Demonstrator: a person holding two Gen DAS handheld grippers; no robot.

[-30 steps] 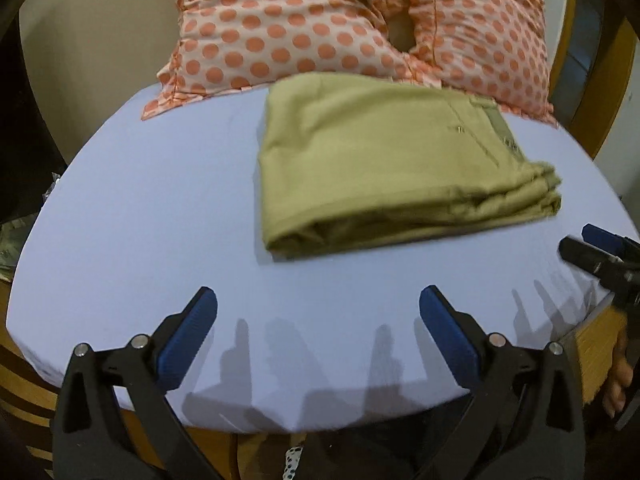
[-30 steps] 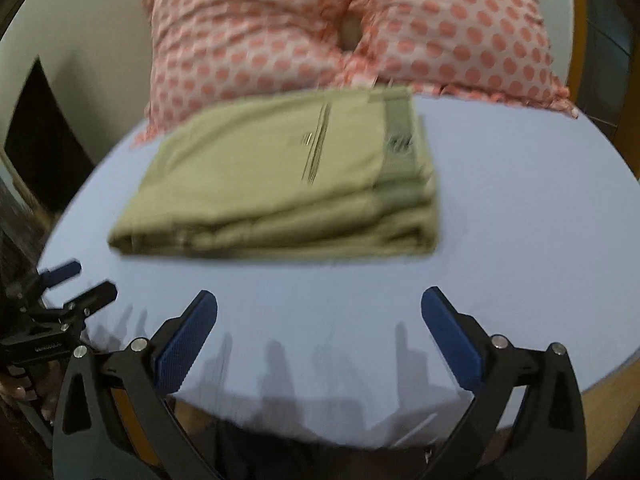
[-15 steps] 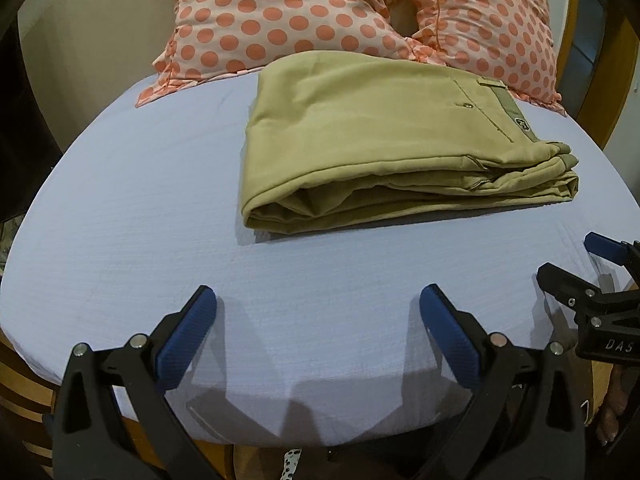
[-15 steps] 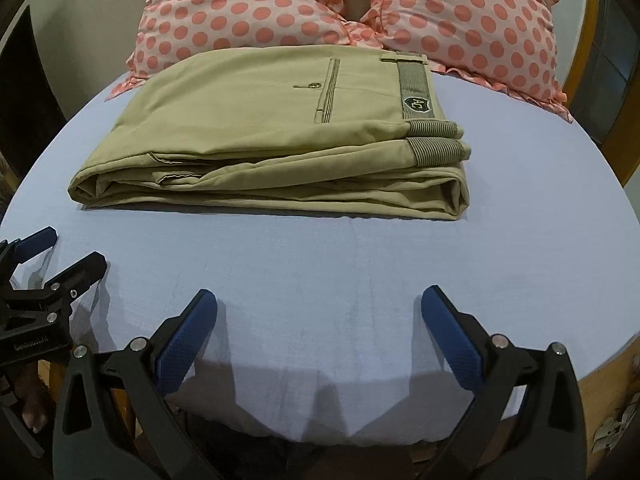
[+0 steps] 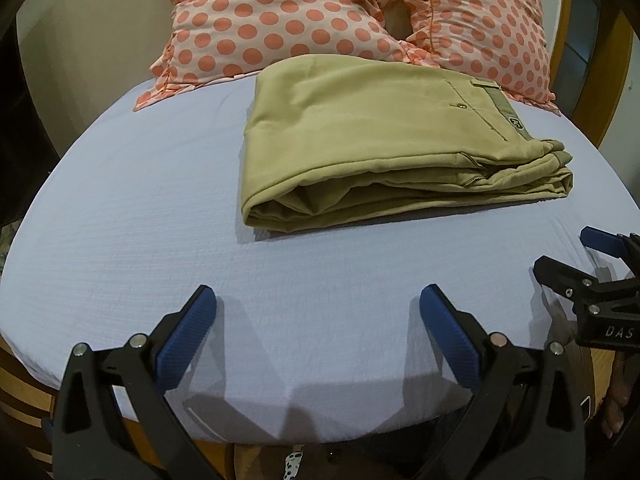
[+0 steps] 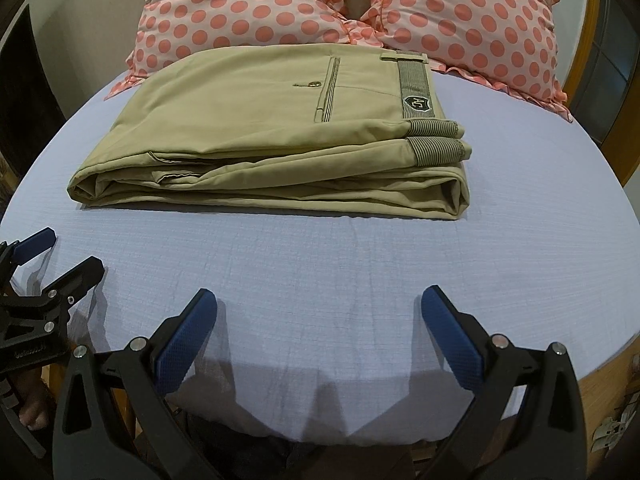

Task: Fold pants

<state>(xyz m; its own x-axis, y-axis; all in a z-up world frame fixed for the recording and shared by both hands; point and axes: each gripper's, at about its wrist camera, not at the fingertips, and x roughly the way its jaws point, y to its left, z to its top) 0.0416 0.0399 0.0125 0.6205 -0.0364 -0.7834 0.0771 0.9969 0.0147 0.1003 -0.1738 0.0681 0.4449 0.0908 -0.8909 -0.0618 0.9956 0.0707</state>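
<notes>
Lavender sheeting covers the bed point(image 5: 120, 208), where the folded khaki cotton pants point(image 6: 260, 120) lie near two pink polka-dot pillows point(image 6: 248, 4). Their lower layers are hidden; the waistband's shield badge point(image 6: 417, 103) is unreadable. The left gripper point(image 5: 318, 320) and right gripper point(image 6: 319, 320) hover spread apart, empty, near the sheet's front edge. "DAS" shows on the right gripper's body, cut off.

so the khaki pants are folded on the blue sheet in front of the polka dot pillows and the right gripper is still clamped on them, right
Not quite. The right gripper is open and holds nothing, clear of the pants, as the right wrist view shows. The pants do lie folded on the blue sheet before the polka dot pillows.
</notes>
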